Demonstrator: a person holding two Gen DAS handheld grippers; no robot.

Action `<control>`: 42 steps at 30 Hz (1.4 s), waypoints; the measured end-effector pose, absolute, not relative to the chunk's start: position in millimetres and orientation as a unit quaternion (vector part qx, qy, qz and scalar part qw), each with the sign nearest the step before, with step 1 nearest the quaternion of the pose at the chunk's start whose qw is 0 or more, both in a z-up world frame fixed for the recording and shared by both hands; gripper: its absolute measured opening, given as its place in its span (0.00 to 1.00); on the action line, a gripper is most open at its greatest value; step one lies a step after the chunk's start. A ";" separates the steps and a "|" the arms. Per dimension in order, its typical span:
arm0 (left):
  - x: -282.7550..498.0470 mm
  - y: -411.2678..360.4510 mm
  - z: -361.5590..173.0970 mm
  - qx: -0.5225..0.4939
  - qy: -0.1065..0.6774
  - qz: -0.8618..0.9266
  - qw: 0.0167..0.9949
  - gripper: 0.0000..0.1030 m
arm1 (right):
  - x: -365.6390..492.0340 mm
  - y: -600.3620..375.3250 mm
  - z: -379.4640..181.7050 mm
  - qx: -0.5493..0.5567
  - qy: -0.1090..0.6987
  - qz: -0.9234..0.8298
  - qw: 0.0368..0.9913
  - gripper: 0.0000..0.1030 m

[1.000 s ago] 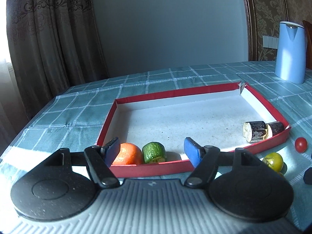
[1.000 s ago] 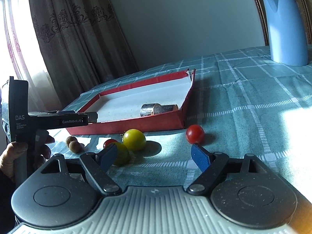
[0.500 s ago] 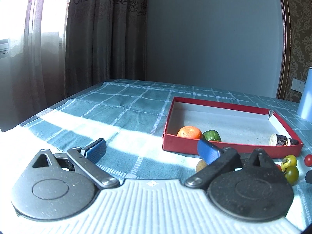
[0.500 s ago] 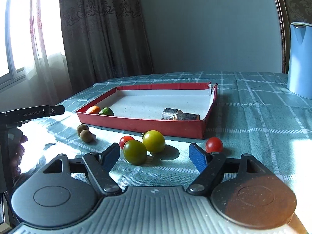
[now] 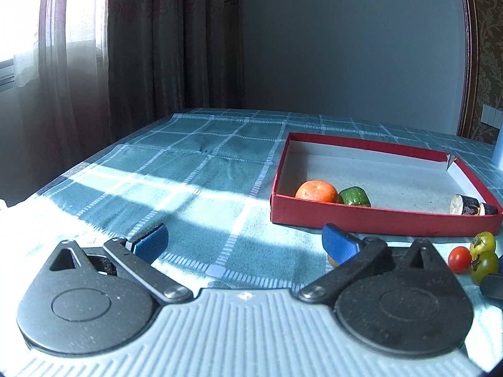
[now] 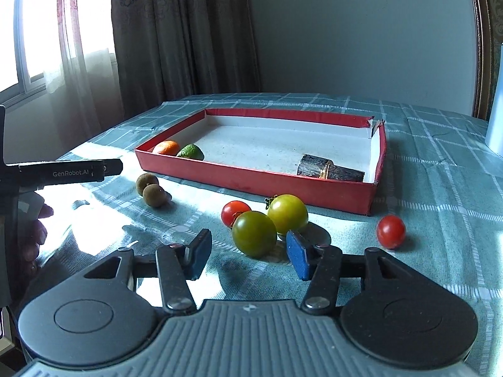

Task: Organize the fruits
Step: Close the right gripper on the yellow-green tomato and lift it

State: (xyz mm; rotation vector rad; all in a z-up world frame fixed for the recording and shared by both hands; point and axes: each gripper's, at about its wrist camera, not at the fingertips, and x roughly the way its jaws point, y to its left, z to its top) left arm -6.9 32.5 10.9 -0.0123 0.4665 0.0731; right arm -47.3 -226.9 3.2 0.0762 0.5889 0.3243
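A red box (image 6: 251, 176) with a white floor holds an orange (image 6: 165, 147), a green fruit (image 6: 190, 151) and dark eggplant pieces (image 6: 330, 169); the box also shows in the left wrist view (image 5: 371, 220). In front of it on the cloth lie a green tomato (image 6: 254, 234), a yellow tomato (image 6: 287, 214), two red cherry tomatoes (image 6: 234, 212) (image 6: 390, 231) and two brown longans (image 6: 151, 188). My right gripper (image 6: 248, 256) is open and empty, just short of the green tomato. My left gripper (image 5: 245, 242) is open and empty, left of the box, with a longan (image 5: 331, 259) behind its right finger.
The table has a teal checked cloth (image 5: 204, 169). A blue kettle (image 6: 496, 110) stands at the far right. Curtains (image 5: 157, 47) and a window are at the left beyond the table edge. The left gripper's body (image 6: 63, 172) and the hand holding it show at the left.
My left gripper has pulled back from the box and swung left. My right gripper has moved closer to the green and yellow tomatoes. Both stay open.
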 end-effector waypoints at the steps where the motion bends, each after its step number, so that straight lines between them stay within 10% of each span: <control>1: -6.0 33.1 10.3 -0.007 0.234 0.038 0.971 1.00 | -45.9 -227.0 2.8 0.039 0.293 0.159 0.942 0.50; 6: -4.9 35.6 9.1 -0.013 0.239 0.043 0.970 1.00 | -37.4 -226.2 -0.7 0.049 0.312 0.155 0.936 0.32; 42: -3.3 40.9 7.7 -0.025 0.255 0.052 0.965 1.00 | -59.7 -229.3 7.4 0.061 0.271 0.165 0.946 0.30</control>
